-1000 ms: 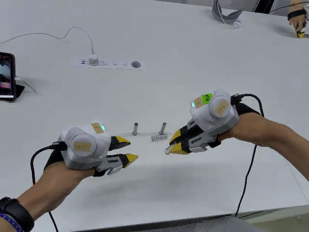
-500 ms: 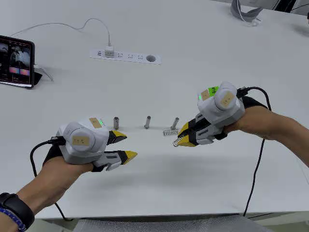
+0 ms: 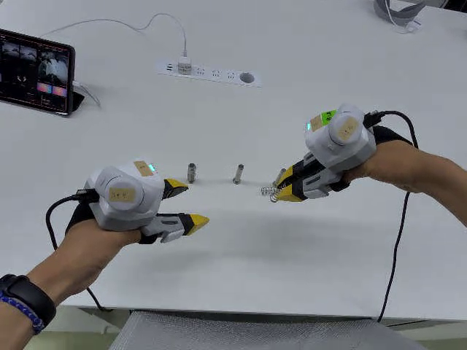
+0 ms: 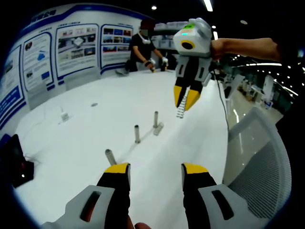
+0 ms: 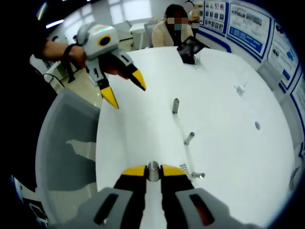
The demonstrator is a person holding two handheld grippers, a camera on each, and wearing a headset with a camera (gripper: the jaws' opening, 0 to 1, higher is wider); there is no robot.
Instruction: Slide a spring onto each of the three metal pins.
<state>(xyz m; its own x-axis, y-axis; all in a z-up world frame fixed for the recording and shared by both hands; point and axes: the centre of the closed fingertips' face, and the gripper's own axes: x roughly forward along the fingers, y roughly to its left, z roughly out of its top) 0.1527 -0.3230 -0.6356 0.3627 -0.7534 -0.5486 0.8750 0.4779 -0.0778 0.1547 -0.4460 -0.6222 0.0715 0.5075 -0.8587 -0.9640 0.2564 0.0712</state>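
Pins: three, upright in a row at mid-frame; middle pin.
Springs: two. The held spring shows end-on in the right gripper view; the loose spring lies beside a pin.
Right tool: clenched on the held spring.
Left tool: released, lower left.

No readable text, labels or numbers.

Left claw spread, right claw pinching spring

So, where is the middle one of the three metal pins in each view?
Head view: middle pin, at the picture's centre.
Left gripper view: just left of centre, above the jaws.
Right gripper view: right of centre, above the jaws.
Shared landmark: the white charger on the table beyond.
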